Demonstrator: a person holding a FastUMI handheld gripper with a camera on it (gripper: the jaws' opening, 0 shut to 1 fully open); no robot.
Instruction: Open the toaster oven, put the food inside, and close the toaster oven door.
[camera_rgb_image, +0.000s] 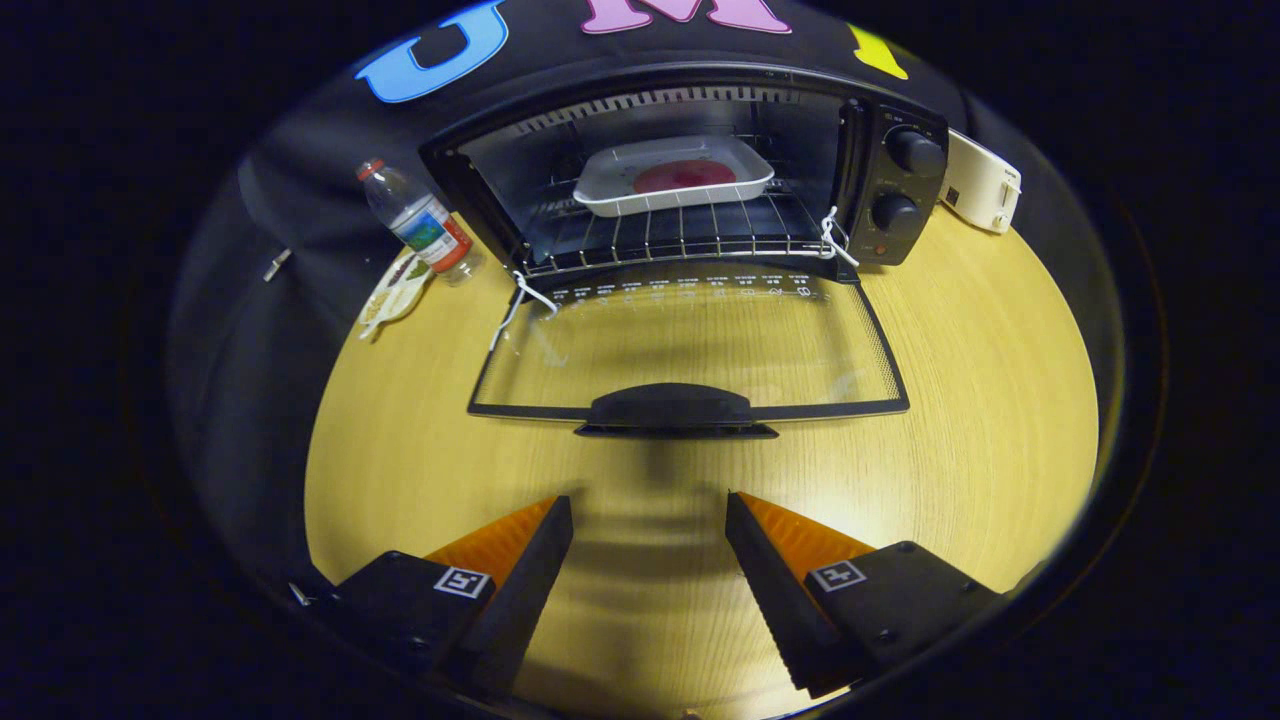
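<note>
the gripper (650, 520) is held wide open over the table (980, 400), with nothing between its fingers. far ahead, the oven (700, 170) door (690, 345) is laid down open. a tray (675, 175) of food (685, 176) is seen inside on the rack.

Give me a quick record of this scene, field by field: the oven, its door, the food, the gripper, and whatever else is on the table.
toaster oven: at the far side of the wooden table, two knobs on its panel
door: folded down flat toward the gripper, handle nearest
food tray: white, something red in it, on the wire rack inside the oven
gripper: open, holding nothing, short of the handle
water bottle: beside the oven
white appliance: on the oven's knob side
task state: food in, door not yet closed
</note>
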